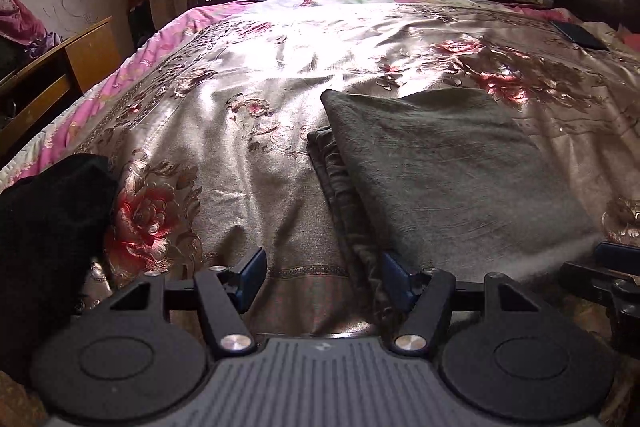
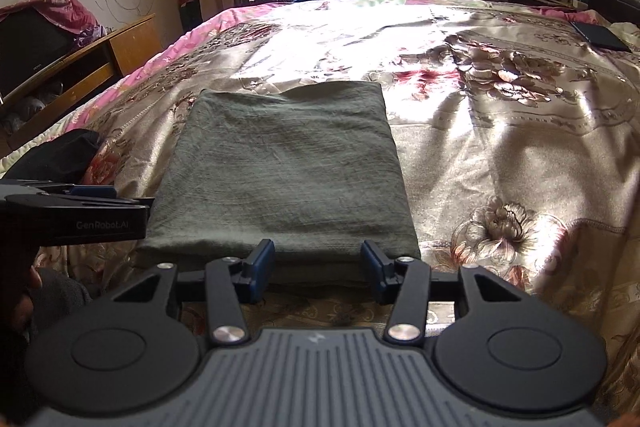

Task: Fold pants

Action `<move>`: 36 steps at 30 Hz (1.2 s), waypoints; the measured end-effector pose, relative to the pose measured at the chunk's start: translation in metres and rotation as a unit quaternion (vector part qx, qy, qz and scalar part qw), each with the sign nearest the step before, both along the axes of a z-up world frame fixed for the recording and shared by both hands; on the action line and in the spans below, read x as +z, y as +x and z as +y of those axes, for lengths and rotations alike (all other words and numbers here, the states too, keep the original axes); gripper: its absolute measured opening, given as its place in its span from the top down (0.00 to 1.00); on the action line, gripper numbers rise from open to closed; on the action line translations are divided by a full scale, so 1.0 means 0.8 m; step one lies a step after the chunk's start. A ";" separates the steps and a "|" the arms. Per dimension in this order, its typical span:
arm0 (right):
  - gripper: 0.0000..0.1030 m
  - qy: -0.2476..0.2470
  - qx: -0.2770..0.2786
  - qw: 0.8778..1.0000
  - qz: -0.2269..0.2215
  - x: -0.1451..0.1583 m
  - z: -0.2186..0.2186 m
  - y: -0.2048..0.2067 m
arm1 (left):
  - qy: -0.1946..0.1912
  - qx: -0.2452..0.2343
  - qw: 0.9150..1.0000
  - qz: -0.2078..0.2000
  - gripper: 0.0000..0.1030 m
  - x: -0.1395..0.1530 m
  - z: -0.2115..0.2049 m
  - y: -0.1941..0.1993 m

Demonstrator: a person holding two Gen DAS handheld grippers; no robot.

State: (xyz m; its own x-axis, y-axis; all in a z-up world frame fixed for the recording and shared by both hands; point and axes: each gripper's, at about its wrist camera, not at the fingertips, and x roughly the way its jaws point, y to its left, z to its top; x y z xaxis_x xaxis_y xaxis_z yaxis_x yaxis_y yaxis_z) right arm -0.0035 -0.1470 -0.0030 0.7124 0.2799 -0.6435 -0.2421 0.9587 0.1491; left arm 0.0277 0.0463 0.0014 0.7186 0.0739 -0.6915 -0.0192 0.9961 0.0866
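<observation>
The grey-green pants (image 2: 280, 167) lie folded into a flat rectangle on the floral bedspread (image 2: 500, 131) of the bed. The left gripper (image 1: 323, 277) is spread wide at their left edge, pinching nothing. The right gripper (image 2: 318, 269) stands spread at the near edge, seemingly not gripping the cloth
</observation>
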 end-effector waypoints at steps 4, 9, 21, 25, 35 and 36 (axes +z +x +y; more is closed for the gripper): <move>0.53 0.010 -0.011 1.000 -0.002 0.002 -0.004 -0.003 | -0.004 -0.002 1.000 -0.001 0.26 0.001 -0.001 -0.006; 0.53 0.011 -0.016 1.000 0.003 0.001 -0.004 -0.005 | -0.006 -0.004 1.000 -0.003 0.26 0.003 -0.002 -0.012; 0.53 0.013 -0.027 0.999 -0.011 0.004 -0.004 -0.012 | -0.021 -0.015 0.999 -0.024 0.25 0.010 -0.006 -0.030; 0.52 0.028 -0.046 0.998 -0.019 0.008 -0.015 -0.008 | -0.042 -0.014 0.998 -0.035 0.24 0.014 -0.003 -0.030; 0.52 0.033 -0.075 0.996 -0.029 0.012 -0.030 0.036 | -0.066 -0.030 0.995 -0.066 0.21 0.025 -0.007 -0.014; 0.52 0.037 -0.078 0.996 -0.027 0.010 -0.032 0.043 | -0.072 -0.028 0.995 -0.066 0.20 0.026 -0.005 -0.013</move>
State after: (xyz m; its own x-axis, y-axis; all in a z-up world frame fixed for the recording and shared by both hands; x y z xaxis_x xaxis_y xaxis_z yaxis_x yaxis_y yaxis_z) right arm 0.0312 -0.1724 0.0052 0.7843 0.2084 -0.5843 -0.1011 0.9722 0.2110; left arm 0.0172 0.0426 0.0219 0.8038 -0.0619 -0.5917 0.0352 0.9978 -0.0566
